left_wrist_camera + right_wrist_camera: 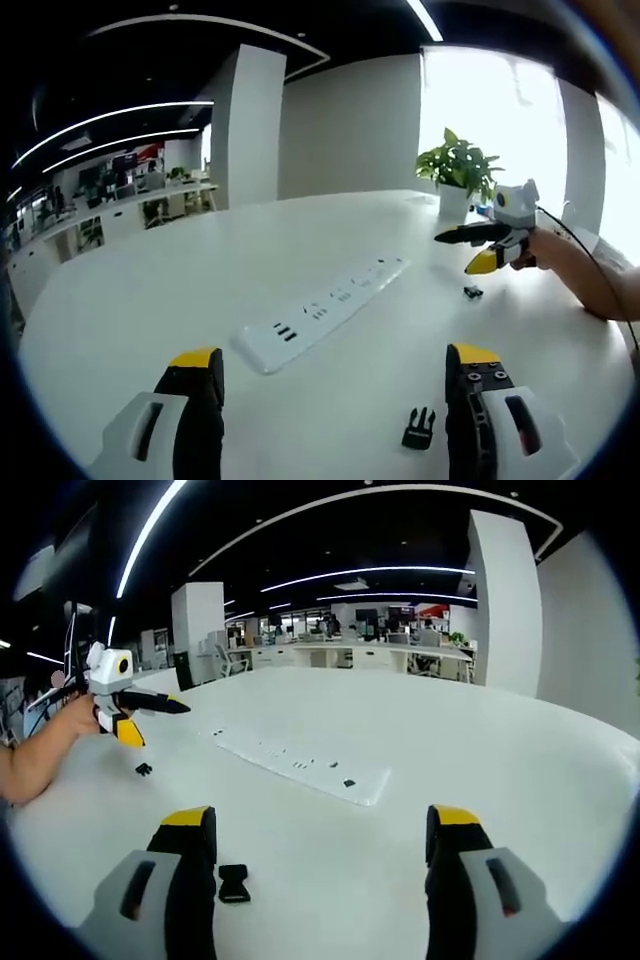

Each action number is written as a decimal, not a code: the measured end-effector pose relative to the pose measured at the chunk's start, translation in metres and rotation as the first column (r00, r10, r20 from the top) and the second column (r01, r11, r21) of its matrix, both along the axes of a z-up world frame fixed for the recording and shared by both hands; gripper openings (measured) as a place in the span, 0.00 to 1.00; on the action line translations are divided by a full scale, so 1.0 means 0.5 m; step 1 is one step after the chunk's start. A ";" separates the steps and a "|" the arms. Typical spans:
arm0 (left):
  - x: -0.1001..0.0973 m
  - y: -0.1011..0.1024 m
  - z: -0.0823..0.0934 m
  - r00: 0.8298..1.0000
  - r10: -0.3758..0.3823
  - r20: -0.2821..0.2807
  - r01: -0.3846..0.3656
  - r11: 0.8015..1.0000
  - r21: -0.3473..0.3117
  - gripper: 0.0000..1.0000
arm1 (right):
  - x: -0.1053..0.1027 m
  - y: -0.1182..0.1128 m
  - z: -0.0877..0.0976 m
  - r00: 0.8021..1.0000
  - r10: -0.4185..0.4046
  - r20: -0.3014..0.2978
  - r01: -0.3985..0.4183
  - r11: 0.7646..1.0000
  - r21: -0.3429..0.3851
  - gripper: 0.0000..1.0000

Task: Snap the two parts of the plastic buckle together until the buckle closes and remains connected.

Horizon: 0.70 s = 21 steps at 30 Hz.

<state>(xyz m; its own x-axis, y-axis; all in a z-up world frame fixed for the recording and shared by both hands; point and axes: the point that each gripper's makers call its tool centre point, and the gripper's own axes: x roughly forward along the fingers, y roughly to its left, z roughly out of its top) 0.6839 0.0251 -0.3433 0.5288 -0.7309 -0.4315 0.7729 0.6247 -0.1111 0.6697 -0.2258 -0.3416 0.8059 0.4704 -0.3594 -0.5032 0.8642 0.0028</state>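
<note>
One black buckle part (419,428) with prongs lies on the white table (150,300), just inside the right jaw of my left gripper (330,365), which is open and holds nothing. The second black buckle part (473,291) lies farther off, under my right gripper (470,250). In the right gripper view that part (233,883) sits beside the left jaw of my open right gripper (320,825). The pronged part (144,770) shows small below my left gripper (150,720). The two parts lie well apart.
A long white power strip (320,312) lies flat on the table between the two grippers, also seen as the power strip (300,765). A potted plant (458,170) stands at the table's far edge. A person's forearm (590,280) reaches in from the right.
</note>
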 end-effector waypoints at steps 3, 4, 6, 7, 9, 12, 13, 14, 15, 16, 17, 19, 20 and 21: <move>0.006 -0.006 0.009 1.000 -0.001 0.002 0.001 1.000 -0.011 0.93 | 0.001 0.002 -0.001 1.000 0.004 -0.004 -0.004 1.000 -0.010 0.87; 0.007 -0.008 0.010 1.000 -0.003 0.004 0.003 1.000 -0.011 0.93 | 0.001 0.002 -0.001 1.000 0.004 -0.003 -0.004 1.000 -0.013 0.87; 0.005 -0.011 0.012 1.000 -0.008 0.003 0.008 1.000 -0.017 0.93 | 0.003 0.002 0.001 1.000 0.003 0.001 -0.003 1.000 -0.013 0.86; 0.004 -0.012 0.011 1.000 -0.013 -0.001 0.013 1.000 -0.017 0.93 | 0.004 0.004 0.000 1.000 0.005 -0.001 -0.005 1.000 -0.015 0.86; 0.005 -0.011 0.009 1.000 -0.015 -0.003 0.015 1.000 -0.014 0.93 | 0.006 0.004 0.000 1.000 0.005 -0.001 -0.005 1.000 -0.018 0.86; 0.006 -0.004 0.005 1.000 -0.016 -0.008 0.016 1.000 -0.012 0.93 | 0.009 0.002 0.002 1.000 0.006 0.004 -0.006 1.000 -0.017 0.86; 0.006 -0.001 0.003 1.000 -0.017 -0.012 0.017 1.000 -0.014 0.93 | 0.009 0.001 0.003 1.000 0.006 0.008 -0.006 1.000 -0.014 0.86; 0.004 -0.001 0.001 1.000 -0.022 -0.015 0.021 1.000 -0.015 0.93 | 0.010 -0.002 0.003 1.000 0.005 0.012 -0.005 1.000 -0.011 0.86; 0.002 -0.001 0.000 0.999 -0.027 -0.017 0.027 1.000 -0.016 0.92 | 0.011 -0.003 0.002 1.000 0.001 0.013 -0.001 1.000 -0.008 0.86; 0.001 -0.001 -0.001 0.999 -0.032 -0.016 0.031 0.999 -0.017 0.92 | 0.011 -0.002 0.001 1.000 0.003 0.010 -0.002 1.000 -0.006 0.86; 0.001 0.000 -0.001 0.999 -0.035 -0.015 0.034 0.999 -0.018 0.92 | 0.011 -0.002 0.001 1.000 0.005 0.007 -0.005 1.000 -0.007 0.86; 0.001 0.001 -0.001 0.999 -0.039 -0.009 0.039 0.999 -0.018 0.91 | 0.012 -0.002 0.007 1.000 0.006 0.015 -0.006 1.000 0.000 0.86; 0.004 0.003 -0.001 1.000 -0.028 -0.008 0.028 0.999 -0.018 0.92 | 0.011 0.000 0.008 1.000 0.009 0.015 -0.009 1.000 0.001 0.86; 0.004 0.005 0.000 1.000 -0.024 -0.014 0.024 1.000 -0.019 0.91 | 0.011 0.000 0.007 1.000 0.010 0.014 -0.010 1.000 -0.001 0.85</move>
